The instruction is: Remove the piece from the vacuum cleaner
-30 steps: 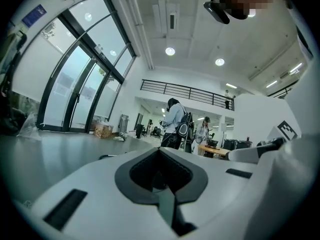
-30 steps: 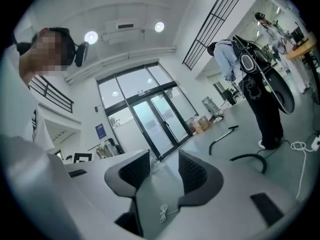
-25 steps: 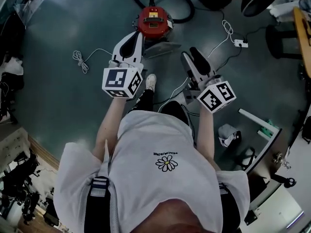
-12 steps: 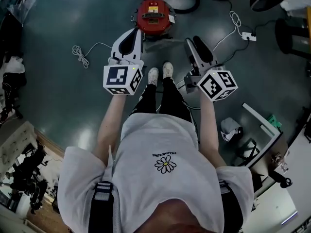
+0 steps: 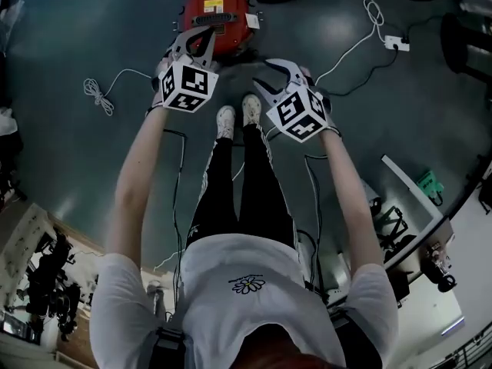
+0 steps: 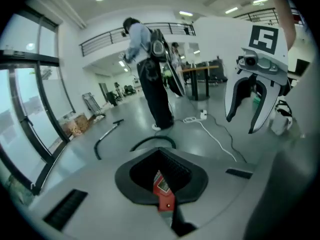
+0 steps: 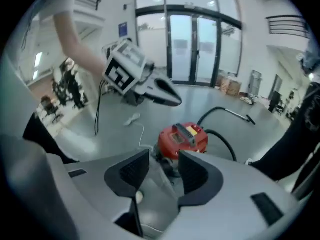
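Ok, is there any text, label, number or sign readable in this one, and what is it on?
No text can be quoted from these pictures.
shirt: a line of print by the daisy, too small to read.
vacuum cleaner: a yellow label on top, too blurred to read.
blue sign on the wall: too small to read.
marker cubes: black-and-white square patterns only, no words.

We spot a coiled white cable [image 5: 96,94] on the floor [image 5: 69,29] at left & a power strip [image 5: 397,43] far right, well apart. In the bkgd: a standing person [image 6: 150,64], glass doors [image 7: 192,44], cardboard boxes [image 6: 75,125].
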`<control>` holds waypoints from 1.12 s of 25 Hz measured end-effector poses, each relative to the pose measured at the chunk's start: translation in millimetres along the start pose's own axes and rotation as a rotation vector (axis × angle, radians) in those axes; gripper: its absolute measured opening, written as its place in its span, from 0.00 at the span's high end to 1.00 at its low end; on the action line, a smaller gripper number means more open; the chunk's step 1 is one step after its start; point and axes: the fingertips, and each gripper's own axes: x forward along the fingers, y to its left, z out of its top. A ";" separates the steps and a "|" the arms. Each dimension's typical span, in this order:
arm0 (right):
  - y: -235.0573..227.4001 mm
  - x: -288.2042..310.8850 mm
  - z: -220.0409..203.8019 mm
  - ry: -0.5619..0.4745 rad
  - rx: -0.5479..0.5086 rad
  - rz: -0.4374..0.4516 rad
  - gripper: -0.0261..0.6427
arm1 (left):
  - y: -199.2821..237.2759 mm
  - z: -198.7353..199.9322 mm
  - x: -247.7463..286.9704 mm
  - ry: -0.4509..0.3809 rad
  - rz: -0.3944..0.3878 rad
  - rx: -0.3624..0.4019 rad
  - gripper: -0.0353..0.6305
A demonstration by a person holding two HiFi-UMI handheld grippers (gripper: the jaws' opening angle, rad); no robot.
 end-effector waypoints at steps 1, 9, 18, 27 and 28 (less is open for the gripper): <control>-0.5 24.6 -24.5 0.065 -0.070 0.018 0.71 | -6.5 -21.4 20.5 0.052 -0.031 0.026 0.97; -14.0 148.3 -159.4 0.454 -0.302 0.086 0.71 | -44.9 -119.2 100.2 0.328 -0.155 0.194 0.97; -16.2 182.9 -202.0 0.588 -0.293 0.063 0.86 | -67.7 -146.3 124.5 0.476 -0.266 0.180 0.97; 44.6 188.6 -213.2 0.493 -0.237 0.026 0.93 | -66.2 -145.3 127.9 0.482 -0.263 0.153 0.97; 47.8 189.9 -212.3 0.479 -0.222 0.025 0.93 | -66.5 -144.6 128.7 0.481 -0.263 0.155 0.97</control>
